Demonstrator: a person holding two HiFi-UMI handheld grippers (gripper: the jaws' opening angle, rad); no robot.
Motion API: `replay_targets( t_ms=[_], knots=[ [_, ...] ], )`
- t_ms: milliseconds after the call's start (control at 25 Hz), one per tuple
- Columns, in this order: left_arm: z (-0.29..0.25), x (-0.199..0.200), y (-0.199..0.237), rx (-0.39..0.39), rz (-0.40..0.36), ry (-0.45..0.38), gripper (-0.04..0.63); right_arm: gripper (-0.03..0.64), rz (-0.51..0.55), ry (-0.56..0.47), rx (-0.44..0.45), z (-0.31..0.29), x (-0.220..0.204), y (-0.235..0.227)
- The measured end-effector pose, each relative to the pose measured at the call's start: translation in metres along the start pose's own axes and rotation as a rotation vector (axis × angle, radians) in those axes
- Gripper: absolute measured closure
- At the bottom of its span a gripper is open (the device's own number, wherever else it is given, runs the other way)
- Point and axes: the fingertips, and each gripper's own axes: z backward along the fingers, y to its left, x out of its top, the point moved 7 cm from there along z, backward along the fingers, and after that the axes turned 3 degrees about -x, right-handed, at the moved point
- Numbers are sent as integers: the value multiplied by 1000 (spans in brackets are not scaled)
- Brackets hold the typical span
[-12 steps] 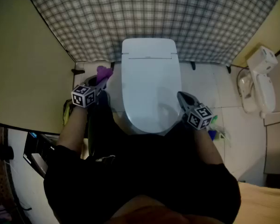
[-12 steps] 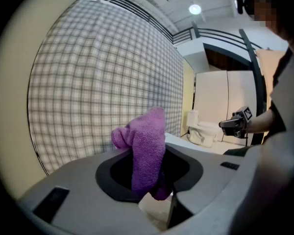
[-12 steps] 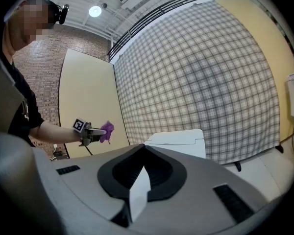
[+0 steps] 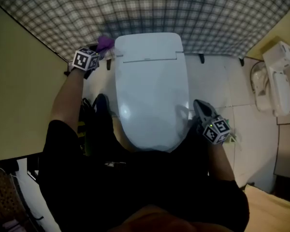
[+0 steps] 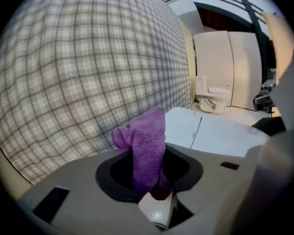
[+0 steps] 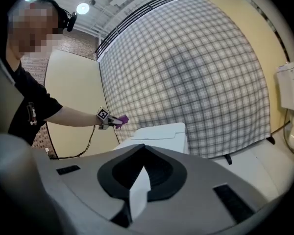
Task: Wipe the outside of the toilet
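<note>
Purple cloth [image 4: 105, 43] pinched in the left gripper [image 4: 97, 52], held at the rear left corner of the closed toilet [image 4: 152, 91], right gripper [image 4: 199, 106] pressed together, empty, held by the toilet's front right edge.

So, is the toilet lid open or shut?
Shut: in the head view the lid lies flat, hiding everything beneath it.

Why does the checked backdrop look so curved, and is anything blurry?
Left gripper view: wide lens bulges the checked backdrop, black corners; purple cloth sharp. Right gripper view: same bulge, ceiling lamps flare. Head view: dim, toilet lid shows soft sheen.
</note>
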Motion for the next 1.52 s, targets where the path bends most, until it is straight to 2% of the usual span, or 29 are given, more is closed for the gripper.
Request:
replay_targets(
  t_ms=[120,280,360,480,640,880,1080,1200,1360,1520],
  knots=[
    [-70,-3,19,-9,-26,126,471,614,-11,27,-26,-6,-4,-22],
    [-137,-12,42,-6,-34,244,471,614,-12,12,-45,-10,3,-55],
    [-157,-16,47,-20,-1,250,472,614,24,-11,-51,-13,13,-72],
    [-170,-10,51,-33,62,194,472,614,63,-48,-49,-20,31,-95],
    [-185,3,42,-42,11,220,474,614,57,-106,-29,-36,46,-108],
    [-229,51,-14,-86,-88,219,474,614,38,-98,-12,-33,38,-116],
    [-277,110,-91,-180,-139,138,477,614,19,-108,-42,-8,25,-140],
    [-303,136,-135,-209,-167,120,477,613,4,-112,-57,13,18,-156],
    [-331,162,-176,-217,-192,118,477,614,-41,-145,-98,44,12,-178],
    [-347,177,-204,-205,-188,124,477,614,-42,-162,-145,73,8,-196]
  ],
)
